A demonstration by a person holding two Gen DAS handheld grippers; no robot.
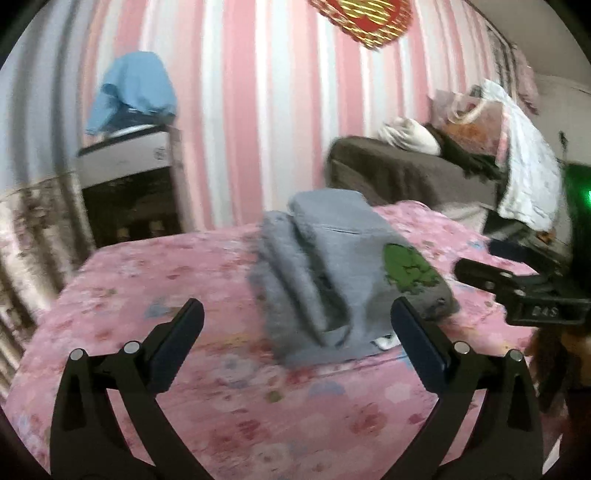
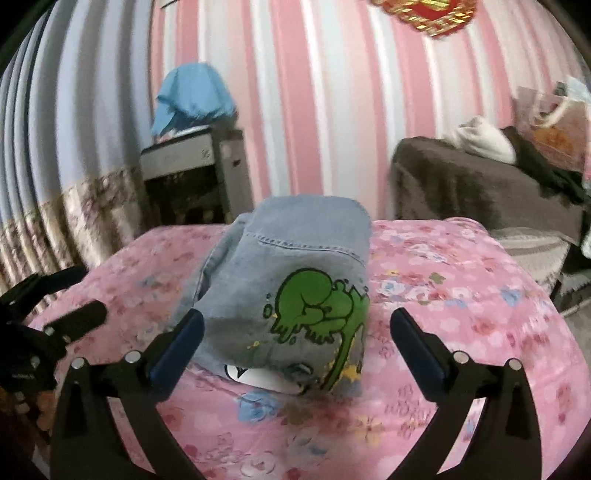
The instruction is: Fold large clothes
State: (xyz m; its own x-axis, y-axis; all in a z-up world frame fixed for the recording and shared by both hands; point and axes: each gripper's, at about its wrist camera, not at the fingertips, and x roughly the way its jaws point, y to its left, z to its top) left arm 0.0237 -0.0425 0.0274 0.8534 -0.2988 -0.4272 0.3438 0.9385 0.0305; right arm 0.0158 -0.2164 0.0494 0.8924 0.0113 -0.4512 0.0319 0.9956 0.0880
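folded denim on the pink bedspread, both grippers open over it

a wall of pink and white stripes point(image 2: 314, 110) backs the scene, with a red and gold ornament point(image 1: 360, 18) hanging near the top. below it a pink floral bedspread point(image 1: 221, 406) fills the foreground. a blue cloth point(image 2: 192, 96) lies on top of a grey cabinet point(image 2: 192, 158) by the wall, and to the right a brown covered sofa point(image 2: 461, 184) carries a white bundle point(image 2: 484, 140).

the folded denim garment point(image 2: 295, 280) lies flat on the bedspread, a green cartoon print point(image 2: 317, 306) on its near end and a white tag point(image 2: 258, 376) peeking from beneath.

the right gripper point(image 2: 297, 328) hovers with its fingers wide apart, holding nothing; the garment's near end sits between and just beyond the tips, the left finger point(image 2: 181, 339) overlapping the denim's near-left edge in the view.

the left gripper point(image 1: 297, 328) is likewise spread and empty. seen from it, the garment point(image 1: 343, 273) lies ahead and slightly right, its near corner close to the right finger point(image 1: 417, 339). whether either finger touches the cloth cannot be told. the right gripper point(image 1: 491, 280) shows at the left camera's right edge, just beside the garment's printed end.
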